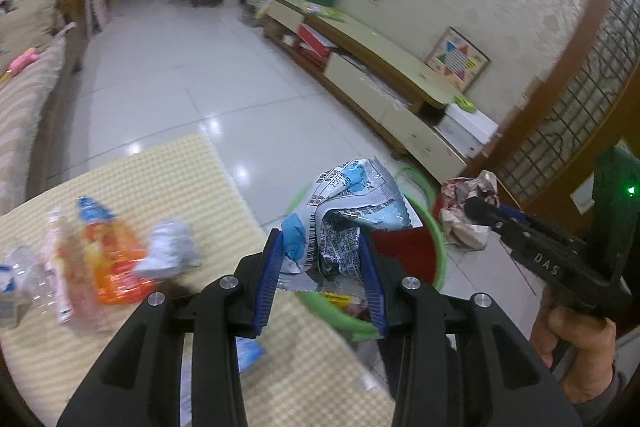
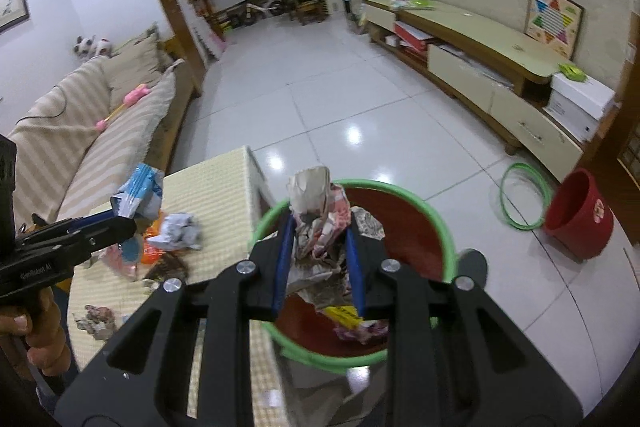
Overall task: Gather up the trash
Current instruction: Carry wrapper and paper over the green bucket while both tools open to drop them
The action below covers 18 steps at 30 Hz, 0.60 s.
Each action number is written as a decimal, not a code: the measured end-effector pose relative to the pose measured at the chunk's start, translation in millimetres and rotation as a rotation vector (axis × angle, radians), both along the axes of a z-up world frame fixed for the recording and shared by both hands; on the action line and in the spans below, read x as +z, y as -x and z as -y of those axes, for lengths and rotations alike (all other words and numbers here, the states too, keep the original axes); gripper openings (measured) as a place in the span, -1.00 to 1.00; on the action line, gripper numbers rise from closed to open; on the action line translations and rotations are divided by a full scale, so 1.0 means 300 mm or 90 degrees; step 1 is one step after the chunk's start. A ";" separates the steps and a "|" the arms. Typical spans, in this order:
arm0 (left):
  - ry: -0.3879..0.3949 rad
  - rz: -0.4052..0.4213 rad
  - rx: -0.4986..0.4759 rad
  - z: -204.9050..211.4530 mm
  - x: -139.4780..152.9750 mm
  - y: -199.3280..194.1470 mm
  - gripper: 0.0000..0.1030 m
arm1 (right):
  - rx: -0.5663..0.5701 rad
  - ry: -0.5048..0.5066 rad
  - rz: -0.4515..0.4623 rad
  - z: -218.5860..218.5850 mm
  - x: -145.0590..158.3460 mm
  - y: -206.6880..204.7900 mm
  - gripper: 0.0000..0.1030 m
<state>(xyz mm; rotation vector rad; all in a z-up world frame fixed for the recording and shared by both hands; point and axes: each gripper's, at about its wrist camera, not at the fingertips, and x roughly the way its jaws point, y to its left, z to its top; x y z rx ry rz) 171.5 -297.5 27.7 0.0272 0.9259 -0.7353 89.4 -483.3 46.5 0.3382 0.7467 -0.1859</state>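
Wrapper point(image 1: 352, 211) in left gripper point(image 1: 322, 279), paper wad point(image 2: 316, 223) (crumpled) in right gripper point(image 2: 318, 267).

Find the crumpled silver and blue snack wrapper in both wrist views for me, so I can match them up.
Left wrist view: the snack wrapper sits centre frame, clamped in the left gripper.
Right wrist view: it shows at left, at that gripper's tip, above the table.
Shared landmark: the green-rimmed red bin.

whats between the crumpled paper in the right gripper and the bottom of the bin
Nothing but air: in the right wrist view the crumpled paper hangs over the bin, whose bottom already holds a yellow wrapper and other scraps.
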 end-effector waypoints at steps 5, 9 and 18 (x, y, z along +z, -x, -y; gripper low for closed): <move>-0.009 -0.025 -0.041 0.139 -0.052 -0.018 -0.31 | -0.019 -0.007 -0.020 0.053 -0.054 -0.002 -0.52; -0.017 -0.049 -0.049 0.199 -0.101 -0.045 -0.30 | -0.025 -0.010 -0.034 0.075 -0.090 -0.006 -0.52; -0.043 -0.076 -0.070 0.256 -0.171 -0.077 -0.26 | -0.035 -0.008 -0.060 0.088 -0.136 -0.030 -0.51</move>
